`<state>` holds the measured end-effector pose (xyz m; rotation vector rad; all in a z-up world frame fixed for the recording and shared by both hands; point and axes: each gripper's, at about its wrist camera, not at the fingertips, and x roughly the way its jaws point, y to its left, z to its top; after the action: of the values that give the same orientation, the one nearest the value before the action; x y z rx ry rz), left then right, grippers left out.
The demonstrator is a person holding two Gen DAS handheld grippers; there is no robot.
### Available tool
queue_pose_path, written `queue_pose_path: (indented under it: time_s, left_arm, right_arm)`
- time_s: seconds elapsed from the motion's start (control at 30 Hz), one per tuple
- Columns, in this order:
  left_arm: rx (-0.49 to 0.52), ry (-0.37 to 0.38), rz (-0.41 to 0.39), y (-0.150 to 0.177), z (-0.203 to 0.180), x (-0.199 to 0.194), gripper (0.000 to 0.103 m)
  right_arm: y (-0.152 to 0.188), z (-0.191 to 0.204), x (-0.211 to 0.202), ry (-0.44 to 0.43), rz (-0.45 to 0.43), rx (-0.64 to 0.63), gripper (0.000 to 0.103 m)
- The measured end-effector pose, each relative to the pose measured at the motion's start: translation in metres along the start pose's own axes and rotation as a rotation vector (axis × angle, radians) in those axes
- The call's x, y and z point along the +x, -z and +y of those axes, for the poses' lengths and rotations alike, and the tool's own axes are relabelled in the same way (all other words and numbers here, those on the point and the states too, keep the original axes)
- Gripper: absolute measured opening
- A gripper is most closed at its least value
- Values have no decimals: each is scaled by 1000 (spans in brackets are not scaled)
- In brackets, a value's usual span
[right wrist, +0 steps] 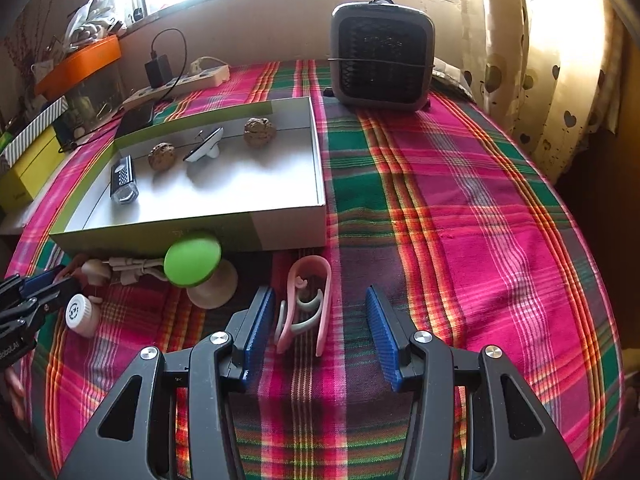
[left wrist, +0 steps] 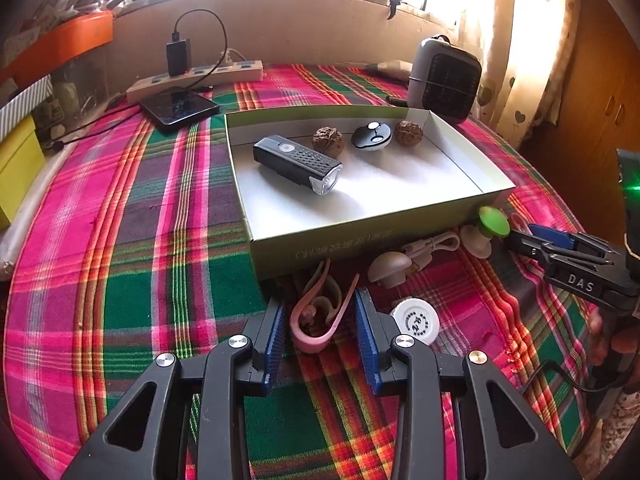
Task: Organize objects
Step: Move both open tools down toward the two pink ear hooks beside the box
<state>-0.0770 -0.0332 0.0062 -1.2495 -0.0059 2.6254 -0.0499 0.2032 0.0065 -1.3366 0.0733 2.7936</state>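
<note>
Green-sided box (left wrist: 360,236) on a plaid cloth already holds a bike light (left wrist: 298,164), two walnuts and a small gadget; pink clips (left wrist: 320,312), a white cap (left wrist: 415,321) and a cable (left wrist: 432,245) wait outside, with both the left gripper (left wrist: 320,316) and right gripper (right wrist: 320,328) open, each around a clip.

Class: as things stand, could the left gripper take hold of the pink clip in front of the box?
Probably yes: the left gripper is open with the pink clip lying between its fingers, nothing covering it.
</note>
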Motion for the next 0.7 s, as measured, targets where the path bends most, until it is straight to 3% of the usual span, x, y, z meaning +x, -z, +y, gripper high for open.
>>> queue_pose_path:
  time_s: [0.23,0.33,0.47,0.53,0.7]
  left_arm:
    - [10,-17,-1,-3,-11,5,31]
    - [-2,-10,-2,-3,-6,4,31]
    - [-7,-16,-3,-5,-5,5,26]
    - [-11,-19,-3,-5,-4,6,24]
    - [-16,-15,-4,-6,-6,7,23]
  right_arm:
    - [0,-3,-1,-8,-3,13,47]
    - [0,-3,-1,-9,-5,13,37]
    - [0,-4,-2,-17,-7,16,36]
    - [0,-4,-2,-19,-8,19,27]
    - [0,-4,-2,-23,-9,21,25]
